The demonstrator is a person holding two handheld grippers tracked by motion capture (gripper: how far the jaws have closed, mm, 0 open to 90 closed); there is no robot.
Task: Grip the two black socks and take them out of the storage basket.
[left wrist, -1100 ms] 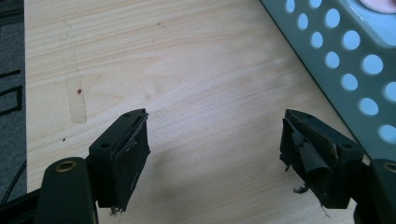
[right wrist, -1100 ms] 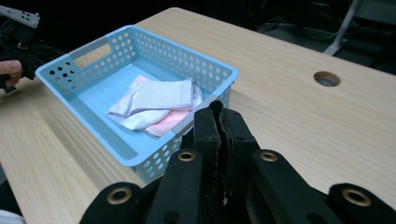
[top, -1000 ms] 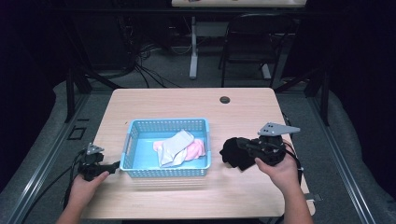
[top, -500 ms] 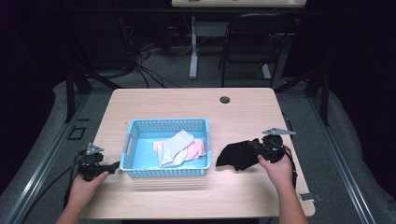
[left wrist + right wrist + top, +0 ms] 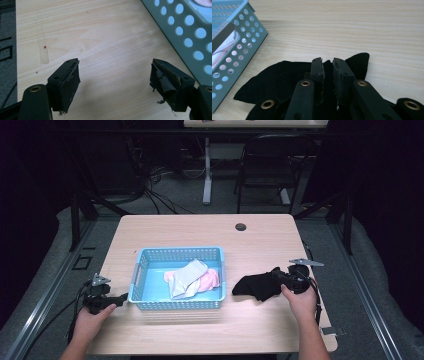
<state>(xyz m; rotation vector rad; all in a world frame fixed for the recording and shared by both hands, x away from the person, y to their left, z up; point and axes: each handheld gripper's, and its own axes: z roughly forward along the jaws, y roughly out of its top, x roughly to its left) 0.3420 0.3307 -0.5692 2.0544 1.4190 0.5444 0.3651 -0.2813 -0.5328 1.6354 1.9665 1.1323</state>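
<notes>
A black cloth [image 5: 252, 285] lies on the wooden table [image 5: 200, 227], to the right of the blue basket [image 5: 177, 251]. My right gripper [image 5: 276, 276] is low over the cloth's right end. In the right gripper view its jaws [image 5: 327, 61] have just been opening and stand a narrow gap apart, with a fold of the black cloth [image 5: 274, 80] in the gap. My left gripper [image 5: 122, 297] rests by the basket's left end. It is wide open [image 5: 115, 67] over bare wood with nothing between the jaws.
The basket holds a pale grey-white garment [image 5: 186, 277] and a pink one [image 5: 209, 280]. Its perforated wall [image 5: 239, 30] is left of the cloth and close on the right in the left gripper view [image 5: 185, 22]. A dark round grommet [image 5: 240, 226] sits near the far edge.
My right hand has come down with the black cloth, which hung bunched above the table and now lies on it. The right jaws have parted a little. The left hand has not moved.
</notes>
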